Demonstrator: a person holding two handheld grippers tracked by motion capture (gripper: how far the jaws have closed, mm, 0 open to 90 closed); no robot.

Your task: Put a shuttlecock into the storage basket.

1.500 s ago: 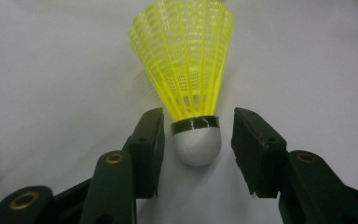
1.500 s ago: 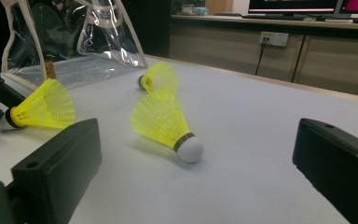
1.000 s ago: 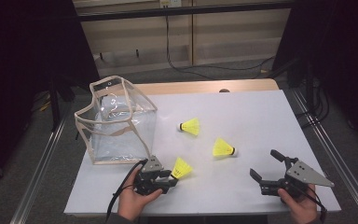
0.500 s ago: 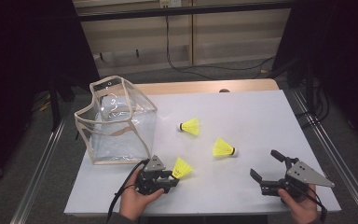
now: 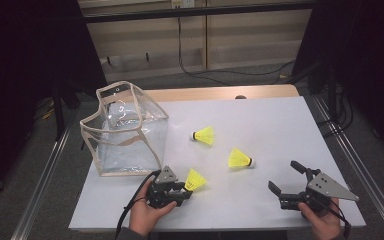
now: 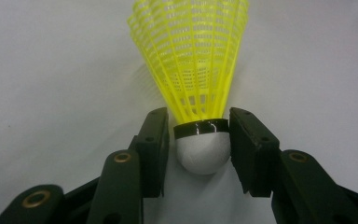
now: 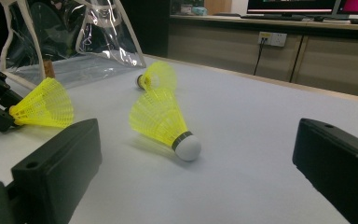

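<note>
Yellow plastic shuttlecock (image 6: 193, 79) with a white round tip lies near the front of the white desk (image 5: 280, 130), right of the clear plastic bag (image 5: 125, 132). The left gripper (image 5: 182, 187) has its fingers (image 6: 154, 144) around the tip, touching or almost touching, so I cannot tell if they pinch it. The right gripper (image 5: 285, 177) waits wide open, holding nothing. Next, I think: squeeze, lift, and carry it to the bag.

Table (image 5: 280, 125): bag (image 5: 125, 132) at left; three shuttlecocks right of it, one (image 5: 203, 135) farthest back, one (image 5: 240, 158) right-centre, one (image 5: 195, 180) nearest the front edge.
</note>
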